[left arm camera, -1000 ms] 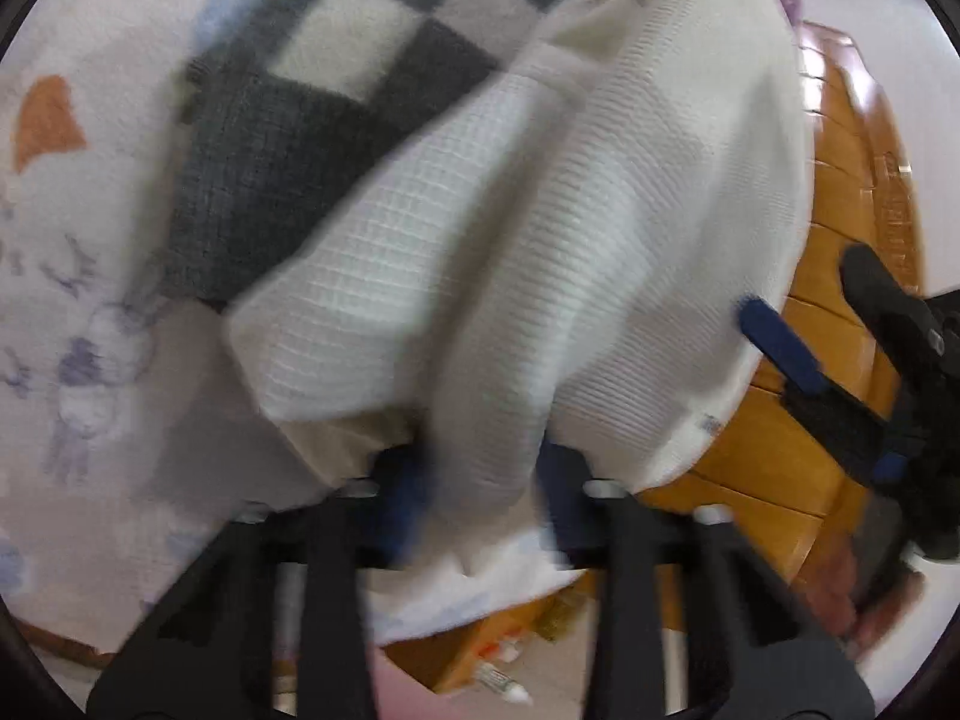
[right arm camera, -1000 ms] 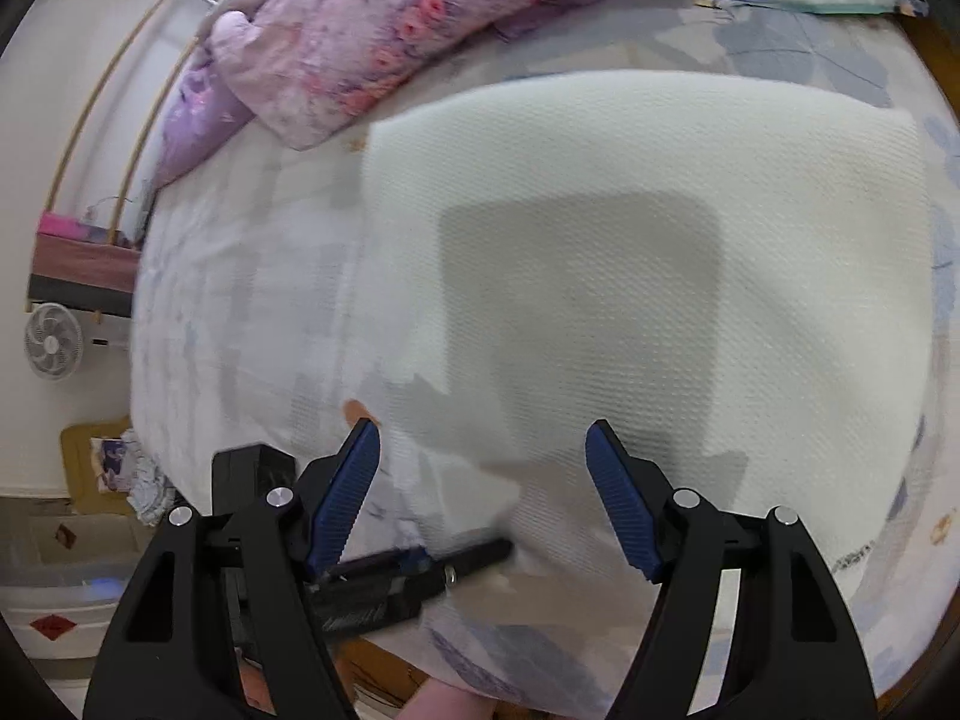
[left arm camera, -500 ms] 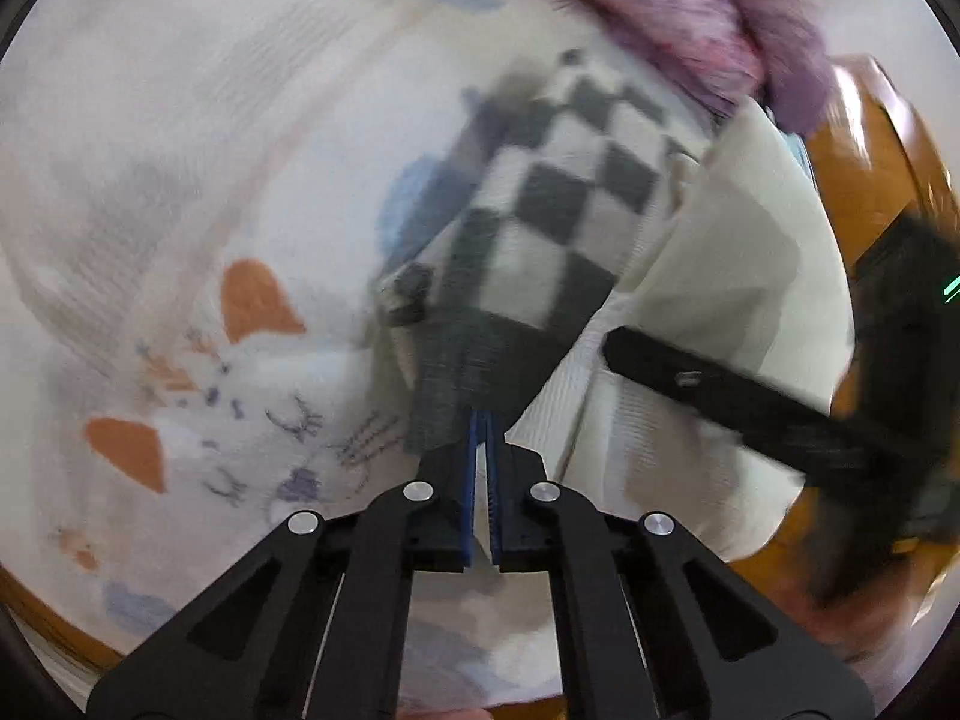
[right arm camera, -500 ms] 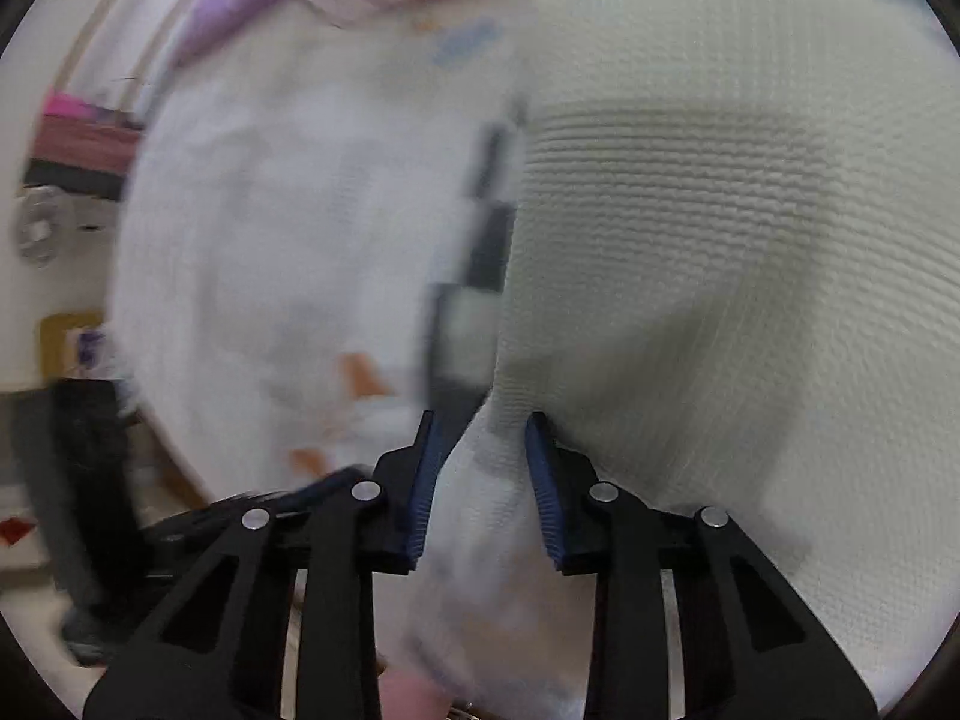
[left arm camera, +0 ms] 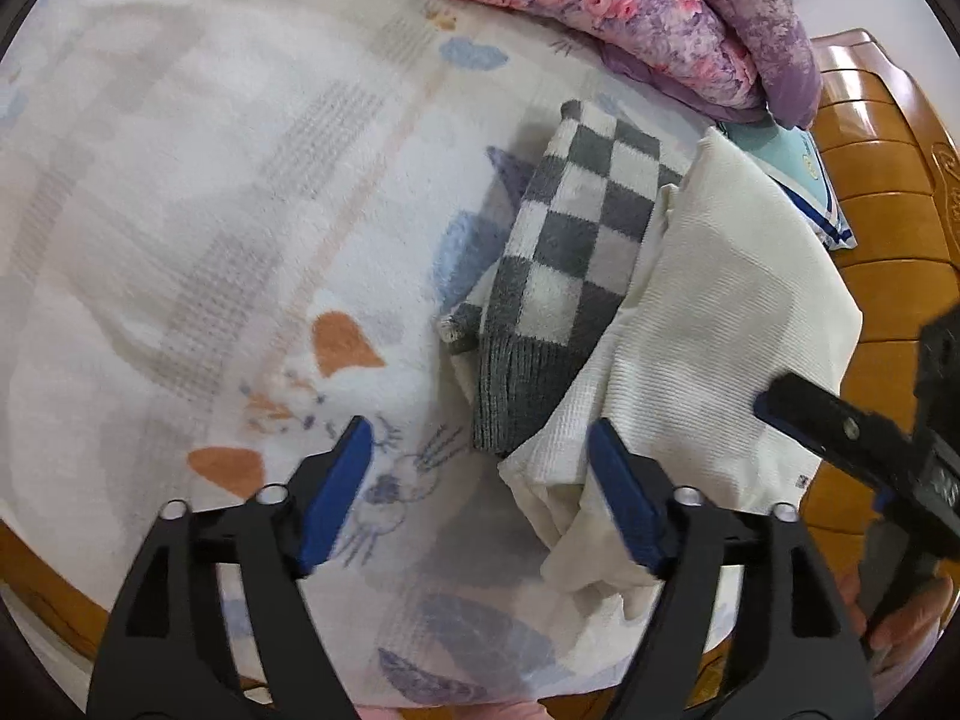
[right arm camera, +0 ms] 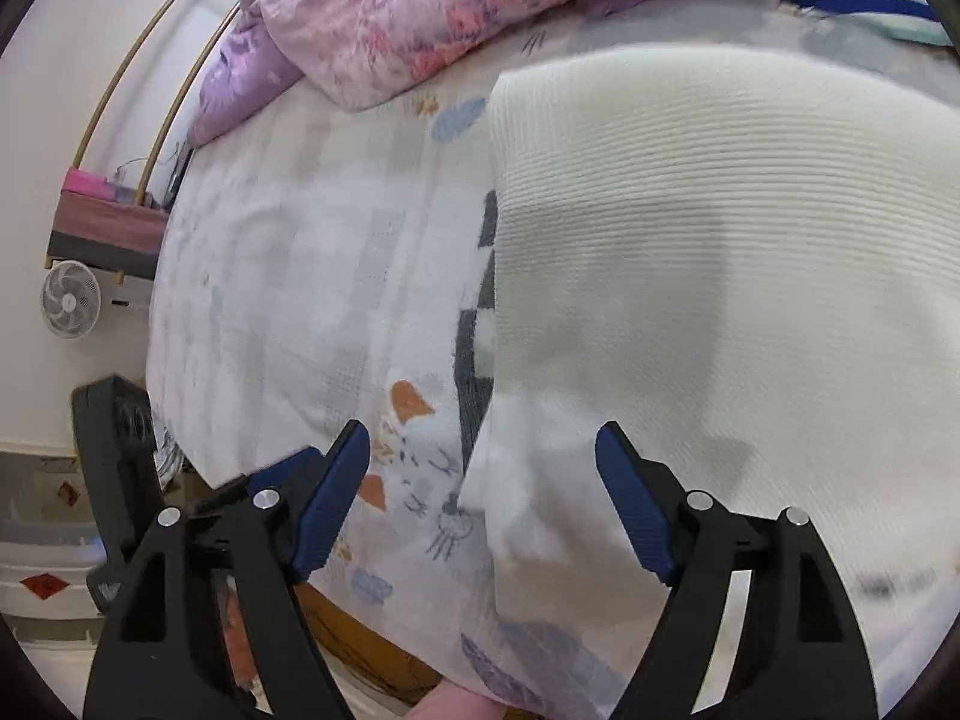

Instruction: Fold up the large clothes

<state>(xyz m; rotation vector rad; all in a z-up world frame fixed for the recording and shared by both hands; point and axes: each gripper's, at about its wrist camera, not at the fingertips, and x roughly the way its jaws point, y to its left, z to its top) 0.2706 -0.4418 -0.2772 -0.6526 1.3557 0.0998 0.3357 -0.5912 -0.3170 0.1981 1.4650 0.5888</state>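
Observation:
A cream waffle-knit garment [left arm camera: 720,312] lies folded on the bed, partly over a grey-and-white checkered sweater [left arm camera: 570,276]. My left gripper [left arm camera: 480,450] hovers above the sheet, its jaws opening and nothing pressed between them; the garment's near corner lies by its right finger. In the right wrist view the cream garment [right arm camera: 720,228] fills the right half, with a strip of the checkered sweater [right arm camera: 477,324] showing at its left edge. My right gripper [right arm camera: 480,450] is above that edge, its jaws opening, the pads off the cloth.
The bed sheet [left arm camera: 210,180] has animal prints. A pink-purple floral quilt [left arm camera: 600,0] is bunched at the far side. A teal pillow [left arm camera: 804,180] sits beside the wooden bed frame [left arm camera: 888,192]. A fan [right arm camera: 69,300] and a shelf [right arm camera: 102,222] stand beyond the bed.
Both grippers, pinched shut on the cream cloth half a second ago, now stand open. The cloth has dropped flat over the checkered sweater. The left gripper has drawn back and up.

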